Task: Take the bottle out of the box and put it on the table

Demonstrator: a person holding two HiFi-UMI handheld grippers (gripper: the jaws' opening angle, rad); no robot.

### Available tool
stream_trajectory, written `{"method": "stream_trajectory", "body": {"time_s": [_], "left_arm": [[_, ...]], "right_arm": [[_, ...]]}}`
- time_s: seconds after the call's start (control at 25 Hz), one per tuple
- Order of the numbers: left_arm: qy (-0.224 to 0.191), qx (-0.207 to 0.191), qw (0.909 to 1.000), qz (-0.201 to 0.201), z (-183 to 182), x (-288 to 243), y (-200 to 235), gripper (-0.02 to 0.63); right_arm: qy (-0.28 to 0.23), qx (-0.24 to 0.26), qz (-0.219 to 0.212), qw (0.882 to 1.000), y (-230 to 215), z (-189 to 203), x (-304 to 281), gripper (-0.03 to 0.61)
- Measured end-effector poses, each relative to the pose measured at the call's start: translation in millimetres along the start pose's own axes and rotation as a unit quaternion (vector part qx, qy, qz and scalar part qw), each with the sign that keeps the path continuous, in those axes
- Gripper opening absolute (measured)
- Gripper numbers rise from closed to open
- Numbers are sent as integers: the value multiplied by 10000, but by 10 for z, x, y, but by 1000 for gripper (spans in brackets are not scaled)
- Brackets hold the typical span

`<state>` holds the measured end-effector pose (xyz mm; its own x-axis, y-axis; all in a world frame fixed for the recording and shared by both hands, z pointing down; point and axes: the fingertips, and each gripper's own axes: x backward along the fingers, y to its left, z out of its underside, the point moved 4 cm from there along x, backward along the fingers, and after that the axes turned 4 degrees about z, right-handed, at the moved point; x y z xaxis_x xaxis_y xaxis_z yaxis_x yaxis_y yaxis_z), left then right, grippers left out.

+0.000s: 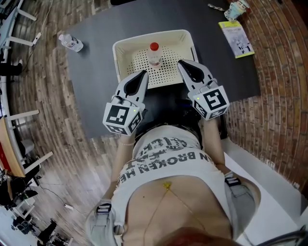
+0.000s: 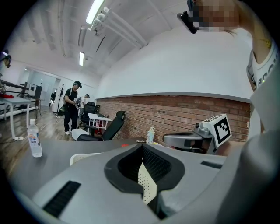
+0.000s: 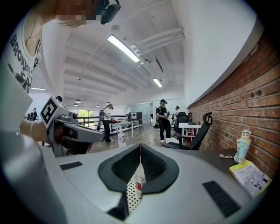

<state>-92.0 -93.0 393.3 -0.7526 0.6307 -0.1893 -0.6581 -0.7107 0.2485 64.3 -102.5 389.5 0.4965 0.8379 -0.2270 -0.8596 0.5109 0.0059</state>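
Dark grey table (image 1: 96, 86), brick wall along its right side.

Cream perforated box (image 1: 126, 50) sits mid-table, open on top. The bottle (image 1: 154, 55), clear with a red cap, stands upright inside it near the far middle. It hasn't been taken out and nothing is touching it.

Left gripper (image 1: 143, 73): tips over the near-left part of the box, fingers pressed together with nothing between them. Its own view shows the same, with only a sliver of the box's dotted floor below the closed tips (image 2: 141, 145).

Right gripper (image 1: 181, 62): tips over the right part of the box, just right of the bottle but apart from it. Fingers are also drawn together and empty. In the right gripper view the bottle (image 3: 140, 181) shows beyond the closed tips (image 3: 140, 145), not between them.

The bottle stands free in the gap between the two grippers; only the box walls ring it.

Around:
- second water bottle (image 1: 71, 43) on the table's far-left corner, well apart from the box
- yellow booklet (image 1: 236, 38) flat at far right
- small figurine (image 1: 237, 8) just beyond the booklet
- black office chair (image 2: 114, 124) past the table
- people standing (image 3: 164, 118) farther back in the room
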Motion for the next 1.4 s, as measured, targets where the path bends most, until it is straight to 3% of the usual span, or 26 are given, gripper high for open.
{"method": "stream_trajectory", "body": {"time_s": [1.04, 1.32, 1.4], "left_arm": [[103, 103, 9995, -262, 109, -381, 231, 8], [255, -414, 9982, -364, 131, -651, 378, 9], [297, -531, 9974, -377, 148, -751, 434, 59]], "right_arm": [[140, -41, -259, 9996, -167, 83, -201, 9], [227, -80, -319, 9992, -229, 143, -246, 9], [264, -102, -281, 9992, -256, 166, -237, 9]]}}
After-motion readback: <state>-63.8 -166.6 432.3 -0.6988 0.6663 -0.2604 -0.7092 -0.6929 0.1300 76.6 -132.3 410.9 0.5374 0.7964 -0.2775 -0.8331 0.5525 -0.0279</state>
